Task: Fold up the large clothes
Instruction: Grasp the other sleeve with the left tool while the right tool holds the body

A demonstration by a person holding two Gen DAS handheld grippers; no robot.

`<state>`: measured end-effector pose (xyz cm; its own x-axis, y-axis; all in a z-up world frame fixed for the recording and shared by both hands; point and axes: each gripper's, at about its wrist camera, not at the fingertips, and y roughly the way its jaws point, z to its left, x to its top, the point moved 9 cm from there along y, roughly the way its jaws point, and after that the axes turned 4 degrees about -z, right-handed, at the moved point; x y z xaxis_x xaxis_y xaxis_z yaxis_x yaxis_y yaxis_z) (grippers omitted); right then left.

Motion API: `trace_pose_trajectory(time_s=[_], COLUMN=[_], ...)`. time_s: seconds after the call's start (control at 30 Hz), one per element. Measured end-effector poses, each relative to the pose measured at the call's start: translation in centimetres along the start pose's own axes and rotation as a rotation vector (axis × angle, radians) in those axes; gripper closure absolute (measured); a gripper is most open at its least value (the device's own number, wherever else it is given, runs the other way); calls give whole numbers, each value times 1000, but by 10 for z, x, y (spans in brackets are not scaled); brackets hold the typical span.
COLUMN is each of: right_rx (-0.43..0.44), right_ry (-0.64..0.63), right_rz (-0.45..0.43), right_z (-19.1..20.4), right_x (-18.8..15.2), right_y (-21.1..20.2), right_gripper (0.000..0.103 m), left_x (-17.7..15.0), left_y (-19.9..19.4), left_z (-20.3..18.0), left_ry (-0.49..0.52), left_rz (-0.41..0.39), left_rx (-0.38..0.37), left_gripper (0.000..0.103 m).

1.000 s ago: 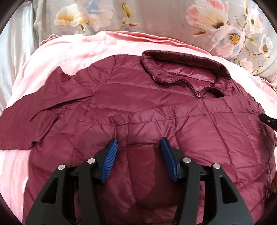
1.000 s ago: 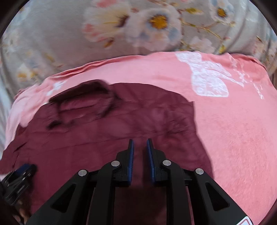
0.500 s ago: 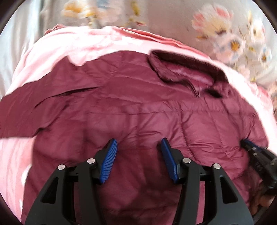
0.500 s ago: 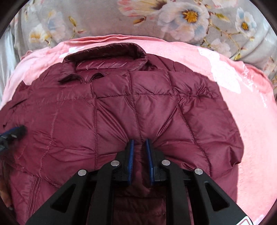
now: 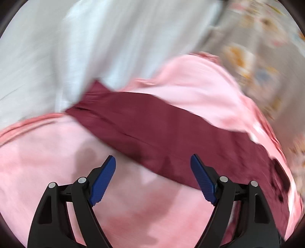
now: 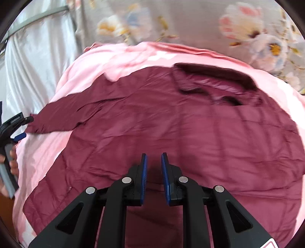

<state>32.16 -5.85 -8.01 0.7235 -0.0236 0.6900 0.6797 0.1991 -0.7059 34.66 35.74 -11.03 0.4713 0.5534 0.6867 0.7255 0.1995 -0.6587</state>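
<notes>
A pink blanket (image 6: 118,63) covers the bed, its surface rumpled into soft folds, with paler pink and whitish patches printed on it; behind it lies a grey floral cloth (image 6: 190,22) patterned with large white, pink and yellow blossoms, stretching across the far side of the bed; to the left hangs a pale, silvery-white curtain (image 6: 36,63), falling in long vertical folds; a grey rail (image 6: 38,17) crosses its upper part; soft, even daylight falls over everything; the left wrist view is heavily blurred, showing the same curtain (image 5: 85,47) and blanket (image 5: 190,80).
</notes>
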Motion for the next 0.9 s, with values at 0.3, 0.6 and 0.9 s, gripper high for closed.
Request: trace_pose_trajectory(time_s=[0.3, 0.6, 0.9], right_rx=[-22, -58, -55], right_ry=[7, -28, -26], right_rz=[70, 49, 47], right_z=[10, 13, 11], right_x=[-20, -25, -25], right_y=[33, 34, 32], right_gripper=[87, 87, 87], left_x=[15, 29, 65], left_y=[51, 52, -75], left_z=[51, 9, -132], left_ry=[-139, -43, 203], left_rz=[32, 21, -177], left_rx=[53, -8, -277], left_gripper=[24, 99, 102])
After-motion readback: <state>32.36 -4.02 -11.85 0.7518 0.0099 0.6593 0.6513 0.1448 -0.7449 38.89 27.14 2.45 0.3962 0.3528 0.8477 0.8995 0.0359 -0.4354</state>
